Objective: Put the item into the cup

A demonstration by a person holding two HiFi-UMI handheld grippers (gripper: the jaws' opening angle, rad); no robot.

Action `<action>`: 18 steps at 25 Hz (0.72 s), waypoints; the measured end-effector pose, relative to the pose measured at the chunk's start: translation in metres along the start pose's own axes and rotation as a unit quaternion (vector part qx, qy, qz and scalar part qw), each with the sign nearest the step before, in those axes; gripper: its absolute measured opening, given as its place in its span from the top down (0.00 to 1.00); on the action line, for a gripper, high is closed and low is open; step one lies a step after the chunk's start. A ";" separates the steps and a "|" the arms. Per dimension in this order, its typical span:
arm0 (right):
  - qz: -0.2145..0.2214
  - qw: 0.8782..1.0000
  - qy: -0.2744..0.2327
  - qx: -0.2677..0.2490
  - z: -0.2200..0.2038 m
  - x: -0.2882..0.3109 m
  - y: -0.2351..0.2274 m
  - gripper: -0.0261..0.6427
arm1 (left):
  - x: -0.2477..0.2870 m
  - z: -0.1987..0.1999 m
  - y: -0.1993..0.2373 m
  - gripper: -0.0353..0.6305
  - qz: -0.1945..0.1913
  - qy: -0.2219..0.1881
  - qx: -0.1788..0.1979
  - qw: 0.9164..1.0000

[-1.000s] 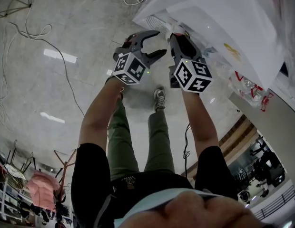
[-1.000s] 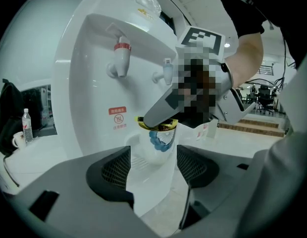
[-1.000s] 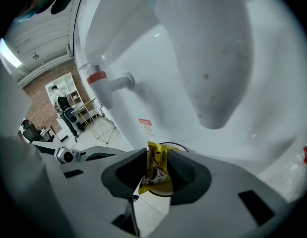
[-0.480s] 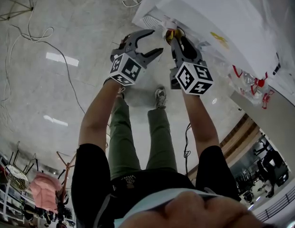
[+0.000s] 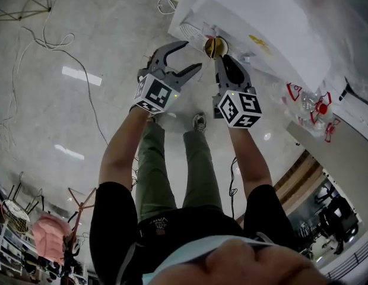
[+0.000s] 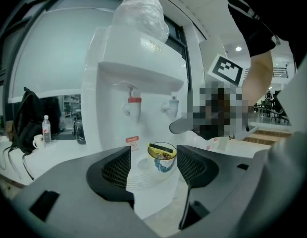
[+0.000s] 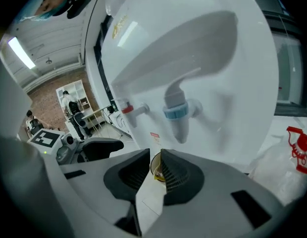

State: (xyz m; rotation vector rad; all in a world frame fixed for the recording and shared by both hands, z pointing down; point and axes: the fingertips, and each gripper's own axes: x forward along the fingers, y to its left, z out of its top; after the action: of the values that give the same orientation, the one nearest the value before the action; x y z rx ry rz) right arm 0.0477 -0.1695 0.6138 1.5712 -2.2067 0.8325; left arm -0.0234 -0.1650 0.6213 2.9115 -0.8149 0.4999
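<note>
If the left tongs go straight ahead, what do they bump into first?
Most likely the cup. In the left gripper view it sits right in the gap of the open left tongs, on the tray of the dispenser. Depth is hard to judge, but nothing shows in between.

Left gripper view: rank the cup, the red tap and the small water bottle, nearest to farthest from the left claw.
1. Cup, dead ahead, just beyond the open left claw.
2. Red tap, above and behind the cup, slightly left.
3. Water bottle, far left, back on the counter.
</note>
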 end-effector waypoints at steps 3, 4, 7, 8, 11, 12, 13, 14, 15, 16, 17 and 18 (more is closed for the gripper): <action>0.012 1.000 -0.014 -0.019 0.010 -0.014 0.007 0.86 | -0.011 0.017 -0.002 0.49 0.018 -0.012 -0.004 1.000; 0.016 0.999 -0.018 -0.022 0.013 -0.019 0.010 0.86 | -0.015 0.024 -0.003 0.52 0.024 -0.016 -0.003 1.000; 0.029 0.999 -0.030 -0.026 0.024 -0.036 0.016 0.87 | -0.027 0.046 -0.009 0.58 0.038 -0.027 0.003 0.999; 0.033 0.998 -0.034 -0.029 0.028 -0.042 0.018 0.88 | -0.031 0.051 -0.012 0.59 0.043 -0.032 0.005 0.999; 0.046 0.997 -0.045 -0.042 0.041 -0.061 0.023 0.88 | -0.041 0.071 -0.019 0.67 0.063 -0.044 -0.001 0.997; 0.051 0.996 -0.048 -0.047 0.045 -0.067 0.025 0.88 | -0.044 0.078 -0.021 0.70 0.071 -0.049 -0.009 0.996; 0.056 0.996 -0.051 -0.052 0.050 -0.073 0.028 0.88 | -0.048 0.086 -0.022 0.73 0.078 -0.053 -0.014 0.995; 0.060 0.995 -0.053 -0.057 0.055 -0.078 0.031 0.88 | -0.053 0.093 -0.023 0.78 0.085 -0.057 -0.016 0.995; 0.065 0.995 -0.054 -0.062 0.060 -0.083 0.035 0.88 | -0.058 0.102 -0.023 0.81 0.090 -0.059 -0.014 0.994; 0.069 0.994 -0.055 -0.065 0.064 -0.088 0.038 0.88 | -0.063 0.111 -0.024 0.84 0.095 -0.063 -0.010 0.993; 0.073 0.994 -0.057 -0.066 0.069 -0.093 0.041 0.88 | -0.067 0.120 -0.025 0.86 0.099 -0.067 -0.006 0.993; 0.077 0.993 -0.058 -0.067 0.073 -0.099 0.044 0.88 | -0.072 0.129 -0.027 0.87 0.104 -0.073 -0.005 0.992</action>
State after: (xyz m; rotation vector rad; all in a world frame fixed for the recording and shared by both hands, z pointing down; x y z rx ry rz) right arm 0.0477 -0.1296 0.4900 1.4335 -2.4367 0.6323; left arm -0.0297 -0.1268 0.4757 2.8954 -1.1449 0.2970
